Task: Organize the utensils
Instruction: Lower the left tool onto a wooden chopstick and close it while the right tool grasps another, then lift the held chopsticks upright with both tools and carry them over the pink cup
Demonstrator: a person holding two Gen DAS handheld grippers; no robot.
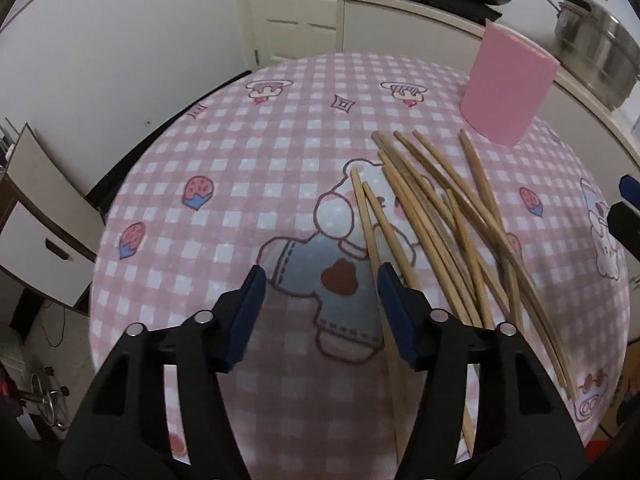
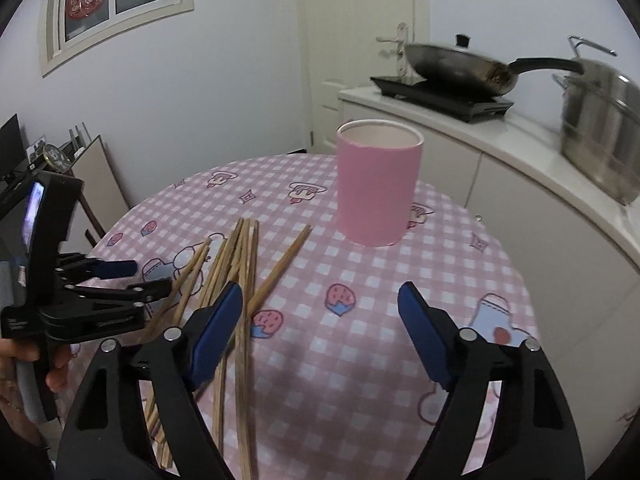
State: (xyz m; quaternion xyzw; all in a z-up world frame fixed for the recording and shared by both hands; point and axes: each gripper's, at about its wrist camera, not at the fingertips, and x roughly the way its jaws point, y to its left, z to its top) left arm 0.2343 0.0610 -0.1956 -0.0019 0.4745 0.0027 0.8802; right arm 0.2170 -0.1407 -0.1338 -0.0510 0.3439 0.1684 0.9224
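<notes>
Several wooden chopsticks (image 1: pixel 440 216) (image 2: pixel 236 264) lie in a loose, crossing pile on the pink checked tablecloth (image 1: pixel 240 168). Behind them stands an upright pink cup (image 1: pixel 504 88) (image 2: pixel 378 188), its mouth facing up and nothing showing inside. My left gripper (image 1: pixel 322 276) (image 2: pixel 148 278) hovers open over the left edge of the pile, and the leftmost chopstick runs under its right finger. My right gripper (image 2: pixel 320 292) is open above the cloth, its left finger over the pile's right side. One right fingertip (image 1: pixel 626 188) pokes in at the left wrist view's right edge.
Behind the table runs a white counter (image 2: pixel 500 148) with a wok (image 2: pixel 460 66) on a black cooker and a steel pot (image 2: pixel 600 132). A white door (image 1: pixel 296 8) stands at the back. Boards lean against the wall (image 1: pixel 44 216) beyond the table's left edge.
</notes>
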